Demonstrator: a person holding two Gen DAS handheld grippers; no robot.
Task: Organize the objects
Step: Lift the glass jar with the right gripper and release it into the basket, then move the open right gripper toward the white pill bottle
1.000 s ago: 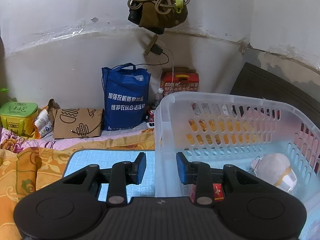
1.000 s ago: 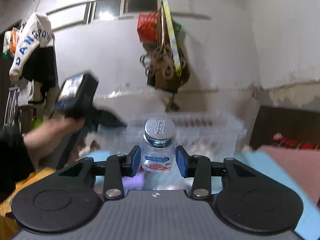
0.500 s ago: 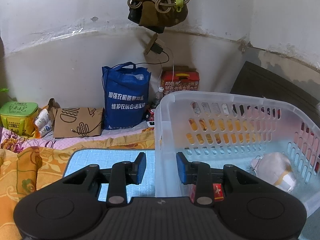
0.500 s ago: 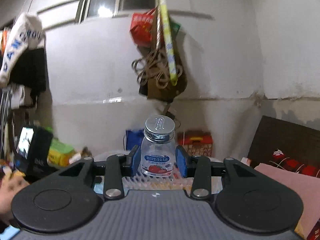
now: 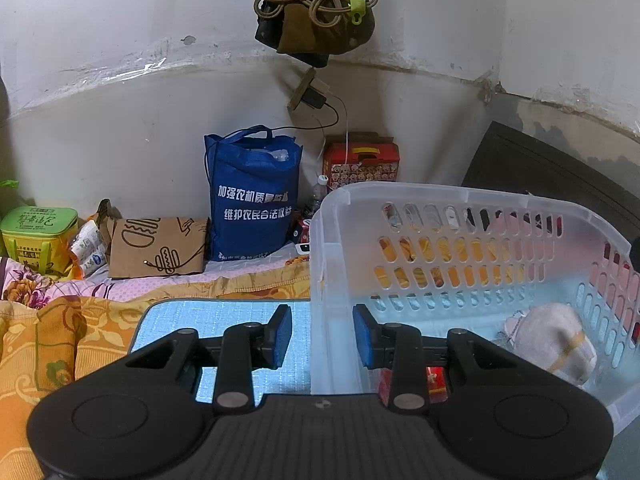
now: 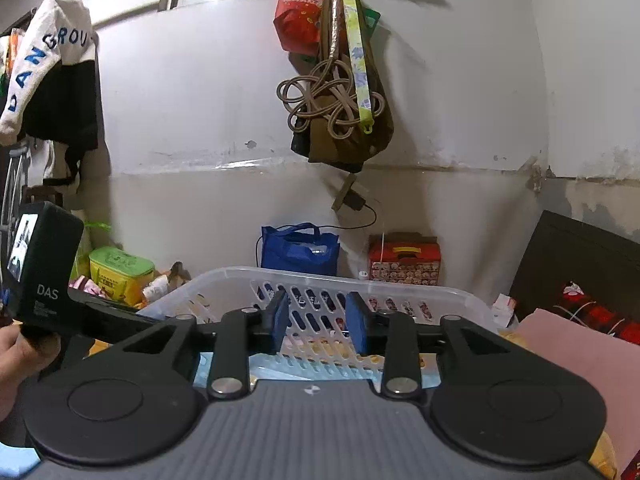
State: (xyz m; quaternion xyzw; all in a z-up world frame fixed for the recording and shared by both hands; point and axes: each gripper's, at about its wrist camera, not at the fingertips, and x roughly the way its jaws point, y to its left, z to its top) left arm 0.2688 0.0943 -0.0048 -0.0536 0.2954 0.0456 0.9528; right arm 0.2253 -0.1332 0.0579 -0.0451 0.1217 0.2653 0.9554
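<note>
A translucent white plastic basket stands on a light-blue mat. My left gripper straddles its left wall, one blue pad outside and one inside, shut on that wall. Inside the basket lie a whitish bundle and a small red box. My right gripper hovers above the basket, just short of its near rim. Its pads stand close together with nothing between them. No bottle shows in either view. In the right wrist view a hand holds the black body of the left gripper.
Along the wall stand a blue bag, a red printed box, a green box and a brown paper bag. Rope and bags hang above. Orange bedding lies left, pink cloth right, and a dark board behind.
The small bottle that sat between my right gripper's pads is gone from them. The right gripper's view has swung from the left hand to the basket. The left gripper has not moved.
</note>
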